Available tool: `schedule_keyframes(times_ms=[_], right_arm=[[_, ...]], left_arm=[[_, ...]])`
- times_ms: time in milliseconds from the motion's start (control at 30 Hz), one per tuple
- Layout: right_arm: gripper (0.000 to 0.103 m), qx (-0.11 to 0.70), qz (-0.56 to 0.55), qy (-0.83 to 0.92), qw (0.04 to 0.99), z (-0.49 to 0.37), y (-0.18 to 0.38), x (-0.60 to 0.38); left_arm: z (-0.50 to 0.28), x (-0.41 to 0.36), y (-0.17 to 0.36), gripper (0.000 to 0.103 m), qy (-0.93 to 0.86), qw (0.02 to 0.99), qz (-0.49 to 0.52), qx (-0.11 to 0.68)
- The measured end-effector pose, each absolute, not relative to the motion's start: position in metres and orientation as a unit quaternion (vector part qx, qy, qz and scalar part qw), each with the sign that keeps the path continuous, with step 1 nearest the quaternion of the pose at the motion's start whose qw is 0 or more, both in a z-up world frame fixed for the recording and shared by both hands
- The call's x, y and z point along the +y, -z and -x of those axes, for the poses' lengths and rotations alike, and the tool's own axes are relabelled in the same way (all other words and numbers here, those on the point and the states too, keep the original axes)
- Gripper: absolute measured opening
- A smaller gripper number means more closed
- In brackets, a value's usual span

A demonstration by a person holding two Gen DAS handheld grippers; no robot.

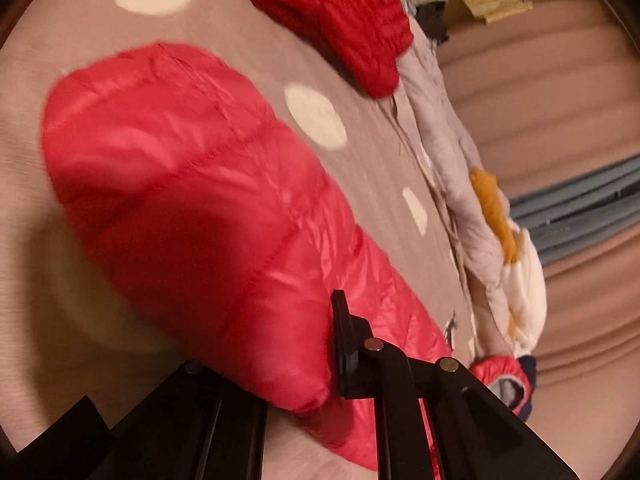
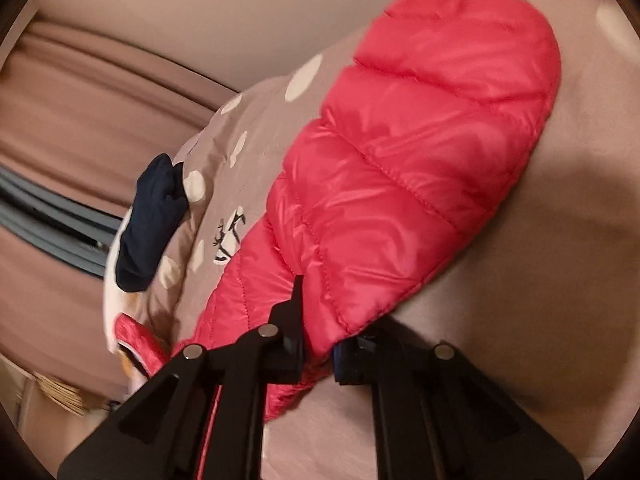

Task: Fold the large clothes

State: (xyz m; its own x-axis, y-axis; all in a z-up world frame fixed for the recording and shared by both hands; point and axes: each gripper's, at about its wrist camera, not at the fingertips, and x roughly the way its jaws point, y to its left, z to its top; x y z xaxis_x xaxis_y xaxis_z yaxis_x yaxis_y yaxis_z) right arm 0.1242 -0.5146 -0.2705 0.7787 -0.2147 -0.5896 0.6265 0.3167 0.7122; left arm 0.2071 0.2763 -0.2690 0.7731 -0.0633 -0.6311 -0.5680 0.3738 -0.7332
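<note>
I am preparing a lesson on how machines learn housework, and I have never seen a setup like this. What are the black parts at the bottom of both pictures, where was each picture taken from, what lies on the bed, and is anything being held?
There is no robot here. A person holds a hand tool in each hand, each with two black fingers, and a wide-angle camera on each tool looks along those fingers.

One picture comes from the left gripper, the other from the right gripper. Each is shut on the near edge of the same pink quilted jacket, which lies spread on a beige bedcover with pale dots.

Further off in the left view lies a second, darker red quilted garment. The right view shows a dark navy item near the bed's edge; I cannot tell what it is.
</note>
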Motion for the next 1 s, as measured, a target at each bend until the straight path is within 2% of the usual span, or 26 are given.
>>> schedule_keyframes(times_ms=[233, 333, 400, 433, 467, 500, 533, 600, 733, 867, 1000], right_arm=[[0.009, 0.22, -0.424, 0.274, 0.835, -0.095, 0.233, -0.504], [0.013, 0.232, -0.385, 0.275, 0.85, -0.084, 0.221, -0.51], [0.038, 0.233, -0.406, 0.292, 0.834, -0.074, 0.222, -0.52], [0.04, 0.224, -0.42, 0.304, 0.825, -0.071, 0.225, -0.527], [0.038, 0.208, -0.436, 0.319, 0.816, -0.061, 0.228, -0.533], [0.027, 0.199, -0.455, 0.327, 0.804, -0.053, 0.234, -0.543], [0.021, 0.202, -0.463, 0.325, 0.799, -0.054, 0.236, -0.545], [0.013, 0.223, -0.471, 0.301, 0.798, -0.059, 0.241, -0.552], [0.01, 0.213, -0.435, 0.301, 0.821, -0.077, 0.22, -0.537], [0.009, 0.187, -0.375, 0.269, 0.867, -0.096, 0.171, -0.496], [0.009, 0.163, -0.314, 0.171, 0.92, -0.134, 0.11, -0.412]], left_arm=[[-0.171, 0.275, 0.247, 0.01, -0.21, 0.788, 0.503, 0.286], [-0.171, 0.271, 0.236, 0.01, -0.222, 0.804, 0.467, 0.295], [-0.174, 0.27, 0.238, 0.01, -0.24, 0.803, 0.456, 0.3], [-0.175, 0.27, 0.241, 0.01, -0.245, 0.8, 0.456, 0.303], [-0.176, 0.271, 0.246, 0.01, -0.245, 0.797, 0.457, 0.31], [-0.179, 0.271, 0.251, 0.01, -0.25, 0.793, 0.452, 0.323], [-0.182, 0.271, 0.253, 0.01, -0.257, 0.791, 0.444, 0.334], [-0.185, 0.268, 0.252, 0.01, -0.265, 0.796, 0.433, 0.33], [-0.189, 0.256, 0.235, 0.01, -0.273, 0.824, 0.391, 0.306], [-0.19, 0.248, 0.225, 0.01, -0.282, 0.839, 0.361, 0.295], [-0.187, 0.247, 0.223, 0.01, -0.286, 0.838, 0.365, 0.287]])
